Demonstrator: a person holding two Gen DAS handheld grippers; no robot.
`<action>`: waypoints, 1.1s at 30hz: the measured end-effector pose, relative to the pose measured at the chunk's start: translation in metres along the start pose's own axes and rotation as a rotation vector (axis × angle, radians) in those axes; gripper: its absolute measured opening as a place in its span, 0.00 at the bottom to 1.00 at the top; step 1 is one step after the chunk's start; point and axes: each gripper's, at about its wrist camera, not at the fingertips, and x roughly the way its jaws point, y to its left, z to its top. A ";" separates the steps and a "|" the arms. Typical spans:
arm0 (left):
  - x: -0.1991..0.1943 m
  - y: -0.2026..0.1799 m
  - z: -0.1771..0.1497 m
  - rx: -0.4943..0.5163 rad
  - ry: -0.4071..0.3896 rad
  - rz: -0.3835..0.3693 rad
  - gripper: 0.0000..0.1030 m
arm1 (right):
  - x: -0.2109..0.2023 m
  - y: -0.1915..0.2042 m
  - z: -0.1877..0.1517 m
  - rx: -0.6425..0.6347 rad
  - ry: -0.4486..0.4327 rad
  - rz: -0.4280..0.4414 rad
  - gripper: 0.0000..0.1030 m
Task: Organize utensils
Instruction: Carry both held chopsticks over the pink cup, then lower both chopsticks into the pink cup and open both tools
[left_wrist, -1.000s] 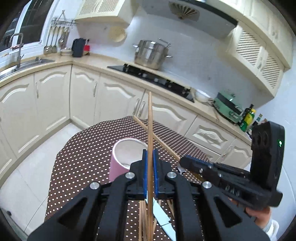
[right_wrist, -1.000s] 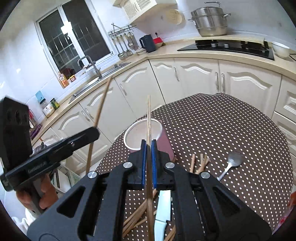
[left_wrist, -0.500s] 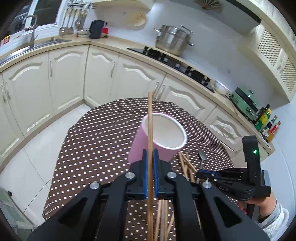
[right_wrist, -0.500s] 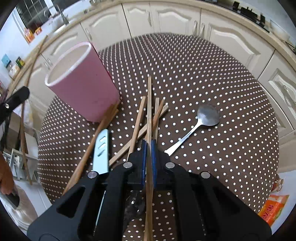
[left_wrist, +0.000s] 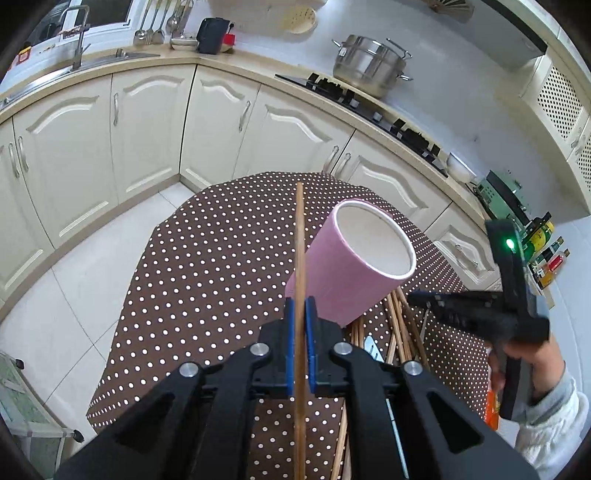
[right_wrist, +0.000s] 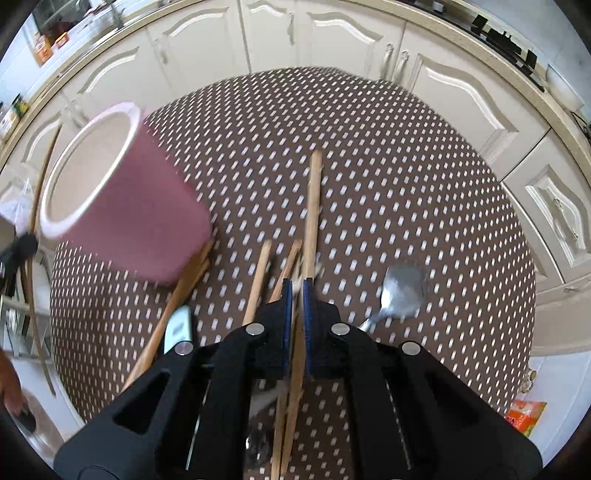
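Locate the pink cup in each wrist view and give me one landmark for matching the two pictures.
Left wrist view: the pink cup stands right of centre on the dotted tablecloth, just beyond the jaws.
Right wrist view: the pink cup is at the left, blurred, its white rim facing the upper left.
Shared landmark: the loose chopsticks lying against the cup's base.

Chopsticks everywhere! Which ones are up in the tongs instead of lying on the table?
Two: one chopstick is pinched in the left tongs, another in the right tongs. The rest lie loose beside the pink cup.
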 end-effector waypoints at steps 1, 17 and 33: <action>0.002 0.000 0.002 -0.006 0.001 -0.001 0.05 | 0.004 -0.002 0.005 0.012 0.001 0.001 0.07; 0.022 0.002 0.021 -0.023 0.005 0.035 0.05 | 0.048 -0.014 0.062 0.047 0.020 -0.013 0.24; -0.041 -0.037 0.038 0.070 -0.316 -0.158 0.05 | -0.120 0.013 0.044 -0.005 -0.476 0.040 0.06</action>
